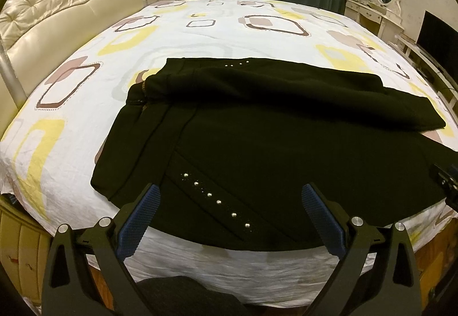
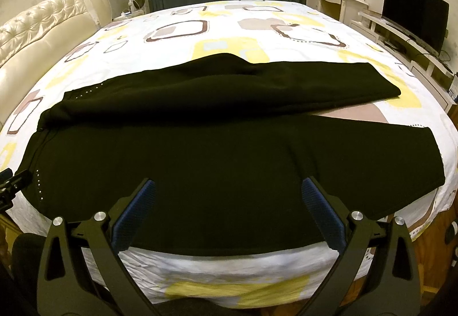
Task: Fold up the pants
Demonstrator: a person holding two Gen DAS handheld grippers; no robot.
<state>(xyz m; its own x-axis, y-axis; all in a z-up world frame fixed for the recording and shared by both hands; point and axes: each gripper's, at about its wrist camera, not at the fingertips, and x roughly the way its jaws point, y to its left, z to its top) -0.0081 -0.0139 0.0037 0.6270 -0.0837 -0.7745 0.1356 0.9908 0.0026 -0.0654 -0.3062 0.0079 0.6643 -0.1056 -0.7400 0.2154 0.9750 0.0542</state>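
Black pants (image 1: 257, 144) are spread lengthwise across the near part of a bed (image 1: 200, 35), close to its front edge. The cloth is seen to be matte, thick and soft, with rounded folds rather than sharp creases. The two legs lie side by side, the far one bunched into a raised ridge, the near one flat; in the right wrist view they are parted toward the right by a wedge of bare sheet. A slanted row of small silver studs (image 1: 217, 201) is picked out on the near leg at the waist end, and a shorter row of studs is seen on the far side. Stitched seams are visible at the left end.

The bed is covered by a white, faintly wrinkled sheet printed with yellow, brown and grey rounded squares. A cream tufted headboard (image 1: 71, 1) with a glossy, buttoned surface is seen at the left.

The left gripper (image 1: 229, 195) is held above the near edge of the pants, jaws spread wide, nothing between the ribbed blue pads (image 1: 140, 221). The right gripper (image 2: 229, 193) is held likewise over the near leg, jaws spread wide and empty.
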